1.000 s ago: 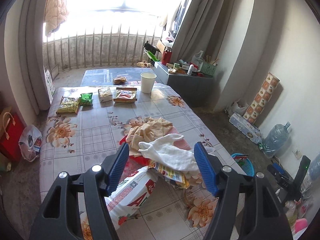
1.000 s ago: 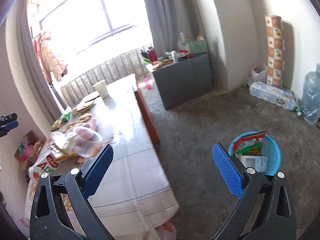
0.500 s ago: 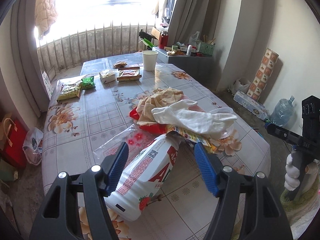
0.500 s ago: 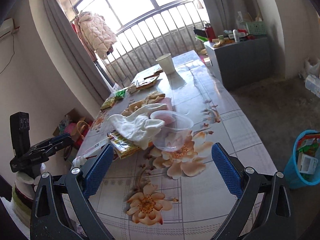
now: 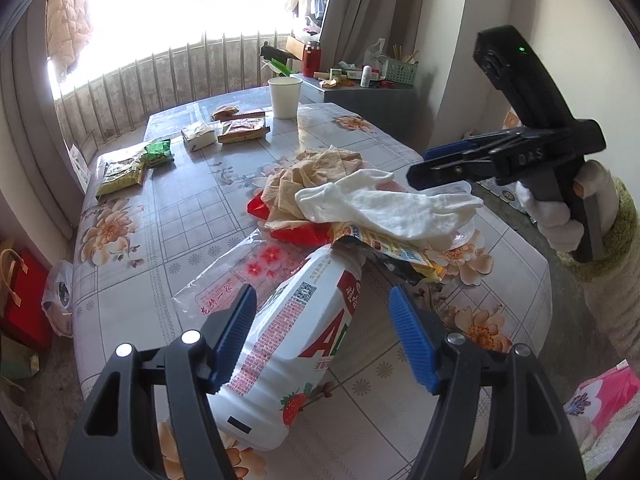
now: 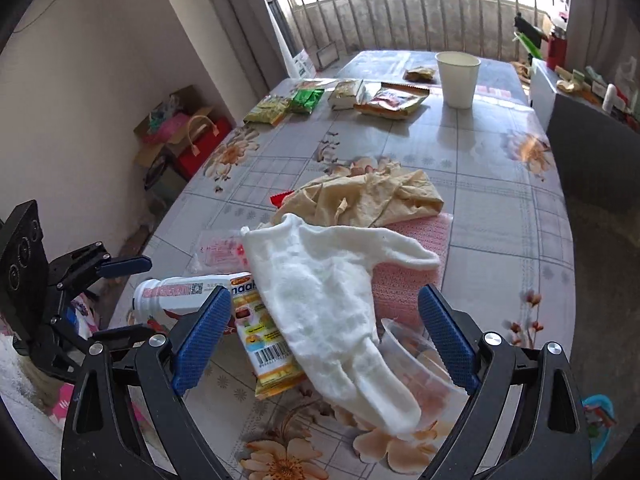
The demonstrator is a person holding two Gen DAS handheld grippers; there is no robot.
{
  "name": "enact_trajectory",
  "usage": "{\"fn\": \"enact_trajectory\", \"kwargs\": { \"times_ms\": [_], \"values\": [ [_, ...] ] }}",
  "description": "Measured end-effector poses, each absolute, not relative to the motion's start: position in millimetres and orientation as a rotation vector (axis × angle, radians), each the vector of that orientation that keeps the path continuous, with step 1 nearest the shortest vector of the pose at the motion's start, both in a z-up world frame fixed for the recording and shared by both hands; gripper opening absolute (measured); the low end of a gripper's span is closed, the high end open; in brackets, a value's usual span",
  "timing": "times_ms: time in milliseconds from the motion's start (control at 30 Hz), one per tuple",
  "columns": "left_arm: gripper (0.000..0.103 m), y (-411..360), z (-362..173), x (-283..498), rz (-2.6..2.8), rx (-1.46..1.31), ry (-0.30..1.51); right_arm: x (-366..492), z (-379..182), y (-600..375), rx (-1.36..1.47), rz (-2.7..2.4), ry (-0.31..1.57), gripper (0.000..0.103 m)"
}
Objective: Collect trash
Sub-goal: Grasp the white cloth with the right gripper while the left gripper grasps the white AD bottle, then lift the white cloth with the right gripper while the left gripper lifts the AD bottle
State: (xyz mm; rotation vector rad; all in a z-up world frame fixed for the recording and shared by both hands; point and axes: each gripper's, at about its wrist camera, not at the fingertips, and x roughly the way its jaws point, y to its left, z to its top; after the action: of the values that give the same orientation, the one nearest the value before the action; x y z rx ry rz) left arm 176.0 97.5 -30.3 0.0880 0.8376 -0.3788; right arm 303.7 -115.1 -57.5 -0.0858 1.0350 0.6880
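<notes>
Trash lay heaped at the near end of the flowered table: a white plastic bottle on its side, a yellow snack wrapper partly under a white cloth glove, a clear plastic cup half hidden by that glove, a red wrapper and a crumpled tan cloth behind. More packets and a paper cup sat well apart at the far end.

Left gripper hovered low with its jaws spread wide on either side of the bottle, touching nothing. Right gripper likewise stood wide apart, framing the glove, wrapper and cup, holding nothing.

Judging from the layout, the step in hand was a first grasp from the pile. For the left, the bottle looked the natural target; closing across its ribbed body near the middle, squarely rather than on the sloped shoulder, should stop it rolling or squirting out. For the right, the glove would likely drape and drag the wrapper beneath, so pinching the glove's bulk alone and lifting straight up seemed wiser, since the thin cup under it might crush or tip
</notes>
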Motion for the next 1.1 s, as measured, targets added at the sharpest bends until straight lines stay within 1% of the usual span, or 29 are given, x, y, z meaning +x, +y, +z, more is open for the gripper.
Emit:
{"fn": "enact_trajectory", "kwargs": {
  "times_ms": [167,267,367,400,433,467,500,533,567,600,633,700,800,967,1100],
  "values": [
    [0.068,97,-35,176,-0.386,0.091,0.852,334,-84,-82,-0.15,0.722,1.177,0.084],
    [0.068,96,-38,178,-0.389,0.091,0.855,335,-92,-71,-0.178,0.728,1.207,0.081],
    [0.068,96,-41,182,-0.391,0.091,0.858,336,-96,-65,-0.192,0.725,1.216,0.073],
    [0.068,96,-43,183,-0.392,0.093,0.859,338,-96,-64,-0.19,0.722,1.217,0.072],
    [0.068,95,-44,185,-0.394,0.096,0.861,338,-96,-63,-0.19,0.72,1.213,0.066],
    [0.068,95,-45,187,-0.396,0.102,0.862,340,-96,-63,-0.187,0.719,1.212,0.058],
    [0.068,95,-46,189,-0.396,0.11,0.864,340,-95,-64,-0.177,0.717,1.213,0.054],
    [0.068,94,-48,191,-0.396,0.119,0.868,341,-95,-66,-0.159,0.717,1.218,0.044],
    [0.069,94,-49,193,-0.396,0.13,0.873,343,-94,-67,-0.139,0.718,1.226,0.031],
    [0.069,93,-51,195,-0.396,0.14,0.879,345,-94,-70,-0.118,0.718,1.234,0.025],
    [0.07,93,-53,198,-0.394,0.15,0.887,346,-93,-72,-0.1,0.71,1.24,0.014],
    [0.07,93,-58,202,-0.4,0.168,0.902,348,-92,-78,-0.077,0.691,1.241,0.006],
    [0.07,90,-66,207,-0.406,0.195,0.935,346,-88,-88,-0.026,0.689,1.223,0.003],
    [0.07,82,-79,210,-0.391,0.264,0.98,338,-73,-108,0.064,0.688,1.164,0.002],
    [0.07,77,-81,207,-0.375,0.301,0.976,331,-59,-129,0.15,0.691,1.118,0.002]
  ]
}}
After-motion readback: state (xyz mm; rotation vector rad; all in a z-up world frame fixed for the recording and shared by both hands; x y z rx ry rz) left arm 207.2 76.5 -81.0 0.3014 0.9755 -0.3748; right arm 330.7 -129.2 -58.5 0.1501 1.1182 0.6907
